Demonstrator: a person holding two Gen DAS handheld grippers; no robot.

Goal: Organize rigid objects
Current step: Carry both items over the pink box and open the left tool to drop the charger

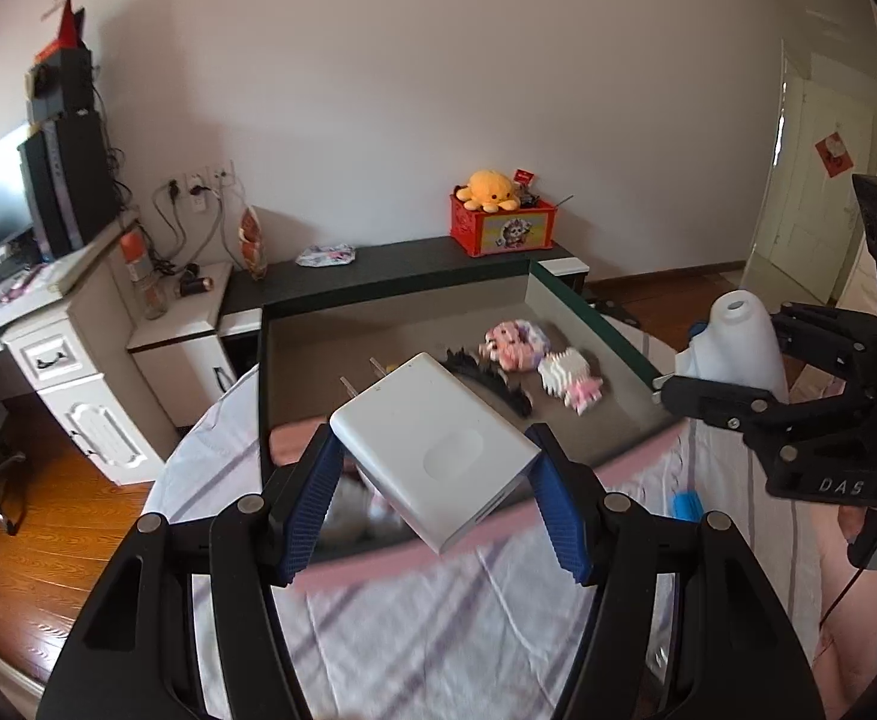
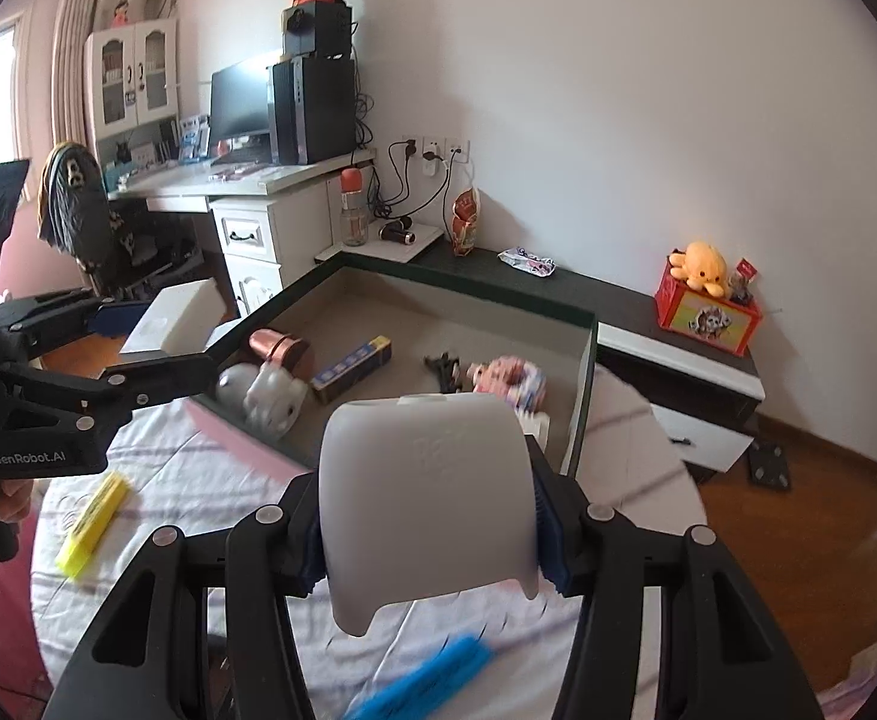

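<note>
My left gripper [image 1: 432,468] is shut on a white plug-in charger [image 1: 432,450], held above the near edge of the dark-rimmed storage box [image 1: 594,312]. It also shows in the right wrist view [image 2: 162,348] with the charger [image 2: 177,315]. My right gripper [image 2: 429,510] is shut on a white rounded plastic device [image 2: 426,492], held over the bed near the box [image 2: 582,396]. In the left wrist view the right gripper [image 1: 702,384] holds this device [image 1: 732,342] at the box's right side.
The box holds pink block toys [image 2: 507,381], a black toy [image 2: 444,369], a copper cup [image 2: 276,348], a white toy [image 2: 270,399] and a blue-yellow box [image 2: 351,369]. A yellow marker [image 2: 93,519] and a blue object [image 2: 426,681] lie on the striped bedsheet [image 2: 210,480]. A red crate [image 2: 708,312] stands on the dark shelf.
</note>
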